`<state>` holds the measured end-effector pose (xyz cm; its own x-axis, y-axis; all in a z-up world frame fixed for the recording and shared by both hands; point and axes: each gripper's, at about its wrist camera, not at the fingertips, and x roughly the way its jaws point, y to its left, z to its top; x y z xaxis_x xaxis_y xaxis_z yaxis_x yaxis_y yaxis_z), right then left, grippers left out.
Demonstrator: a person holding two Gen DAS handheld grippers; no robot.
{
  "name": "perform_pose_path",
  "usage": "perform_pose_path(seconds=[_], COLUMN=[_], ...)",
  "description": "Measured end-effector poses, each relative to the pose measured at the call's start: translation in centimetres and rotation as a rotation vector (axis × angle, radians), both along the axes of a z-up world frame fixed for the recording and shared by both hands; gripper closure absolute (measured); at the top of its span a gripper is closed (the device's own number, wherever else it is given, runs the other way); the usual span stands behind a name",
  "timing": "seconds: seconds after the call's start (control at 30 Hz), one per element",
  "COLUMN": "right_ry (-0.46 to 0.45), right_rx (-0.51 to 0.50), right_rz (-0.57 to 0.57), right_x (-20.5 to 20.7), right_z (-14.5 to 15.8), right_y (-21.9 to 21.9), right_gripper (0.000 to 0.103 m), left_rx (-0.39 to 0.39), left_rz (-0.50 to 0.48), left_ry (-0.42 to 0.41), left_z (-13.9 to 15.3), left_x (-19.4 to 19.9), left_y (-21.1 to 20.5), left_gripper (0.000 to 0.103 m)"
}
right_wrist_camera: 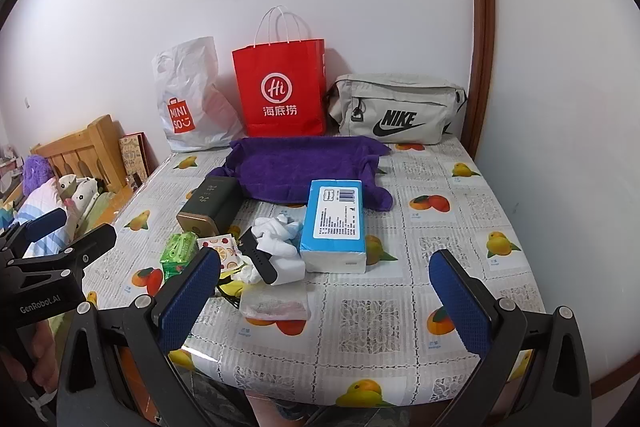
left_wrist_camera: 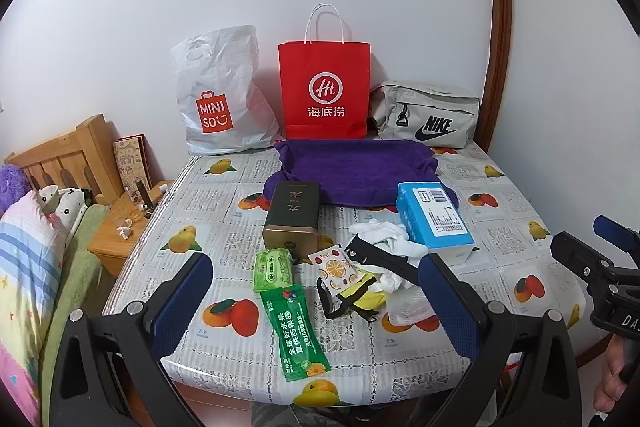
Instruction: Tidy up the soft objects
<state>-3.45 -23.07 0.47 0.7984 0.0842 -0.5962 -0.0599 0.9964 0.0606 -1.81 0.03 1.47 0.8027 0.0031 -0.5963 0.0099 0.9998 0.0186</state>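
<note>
both jaws spread, purple towel (left_wrist_camera: pixel 356 171), tissue pack (right_wrist_camera: pixel 335 223)

Towel (left_wrist_camera: pixel 356 169) before three bags (against wall), tin (left_wrist_camera: pixel 292 217) left, tissue pack (left_wrist_camera: pixel 434 219) right, socks (left_wrist_camera: pixel 394 239) between.

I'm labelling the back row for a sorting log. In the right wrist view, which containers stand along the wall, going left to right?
White Miniso plastic bag → red Haidilao paper bag → grey Nike waist bag.
</note>
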Motion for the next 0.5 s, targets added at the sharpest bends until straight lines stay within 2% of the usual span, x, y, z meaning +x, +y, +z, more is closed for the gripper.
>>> perform_pose_path(seconds=[0.5], right_ry=[0.027], right_rx=[-0.019], right_rz=[-0.002], right_x=[0.97], right_z=[-0.22], right_y=[0.56], right_gripper=[0.0], left_rx=[0.004], left_rz=[0.014], left_ry=[0.001], left_z=[-0.37], left_x=[0.3], left_y=[0.71], left_gripper=[0.0])
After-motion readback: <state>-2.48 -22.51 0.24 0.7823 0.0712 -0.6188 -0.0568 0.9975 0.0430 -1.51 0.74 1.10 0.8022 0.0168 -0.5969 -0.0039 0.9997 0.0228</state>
